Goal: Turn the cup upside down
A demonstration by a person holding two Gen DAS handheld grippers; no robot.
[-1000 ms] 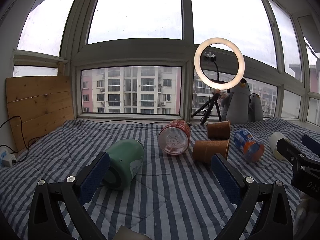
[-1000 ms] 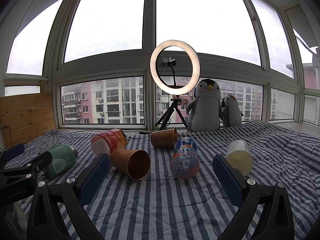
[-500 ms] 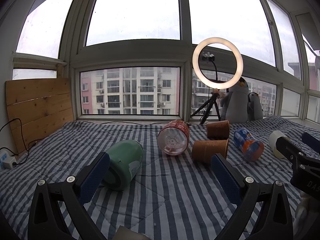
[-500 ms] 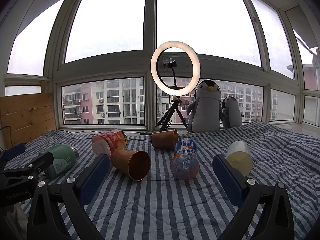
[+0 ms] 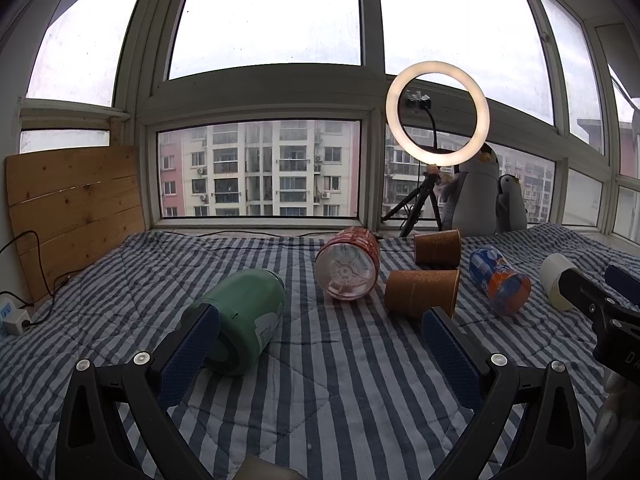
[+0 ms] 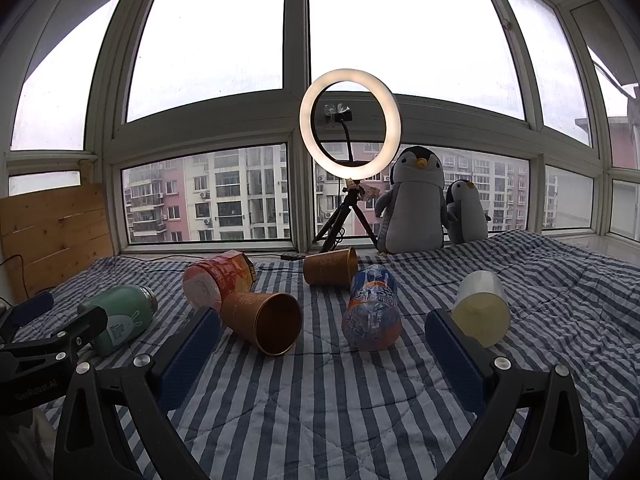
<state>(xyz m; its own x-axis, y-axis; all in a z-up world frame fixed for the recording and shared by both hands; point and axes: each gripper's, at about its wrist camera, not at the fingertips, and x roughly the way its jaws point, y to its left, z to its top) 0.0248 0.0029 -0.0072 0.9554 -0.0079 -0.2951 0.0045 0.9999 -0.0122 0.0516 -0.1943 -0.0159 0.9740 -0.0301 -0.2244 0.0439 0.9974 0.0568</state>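
Currently, both the left hand-held gripper point(image 5: 320, 344) and the right hand-held gripper point(image 6: 322, 344) are hovering wide apart, gripping nothing. Ahead, a brown cup point(image 6: 262, 318) is lying sideways on the striped bed point(image 6: 320, 408).

left gripper point(image 5: 318, 334): black frame | silver screws | blue textured pads | right gripper point(image 6: 322, 334): same build

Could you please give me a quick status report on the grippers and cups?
Left gripper and right gripper open, empty. Six cups on their sides; nearest brown cup untouched. Nothing blocking.
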